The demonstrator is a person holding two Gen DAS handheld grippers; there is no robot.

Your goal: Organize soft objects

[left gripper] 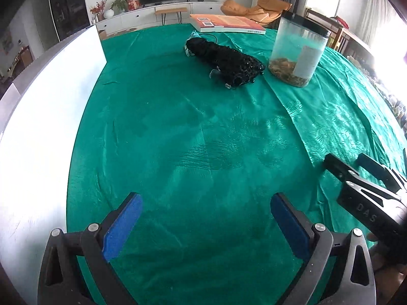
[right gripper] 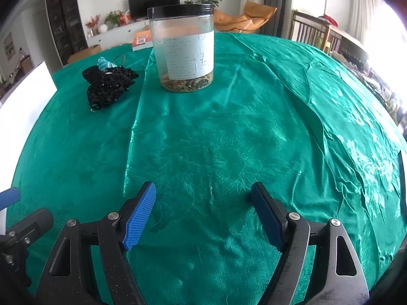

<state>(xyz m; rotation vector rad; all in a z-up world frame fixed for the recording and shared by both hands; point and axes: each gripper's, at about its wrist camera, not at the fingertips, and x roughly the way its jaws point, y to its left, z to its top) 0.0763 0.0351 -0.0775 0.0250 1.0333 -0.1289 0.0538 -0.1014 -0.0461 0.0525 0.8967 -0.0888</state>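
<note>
A black knitted soft bundle (left gripper: 226, 62) lies on the green tablecloth (left gripper: 203, 139) far ahead, with a small teal striped soft item (left gripper: 191, 41) at its far end. In the right wrist view the bundle (right gripper: 108, 86) and the teal item (right gripper: 104, 63) sit at the far left. My left gripper (left gripper: 204, 203) is open and empty above the cloth, near the front. My right gripper (right gripper: 203, 200) is open and empty over the cloth; it also shows in the left wrist view (left gripper: 353, 164) at the right edge.
A clear plastic jar (left gripper: 296, 50) with a black lid and dried bits inside stands right of the bundle; it also shows in the right wrist view (right gripper: 183, 48). An orange book (left gripper: 226, 23) lies at the far edge. A white board (left gripper: 45, 127) stands along the left.
</note>
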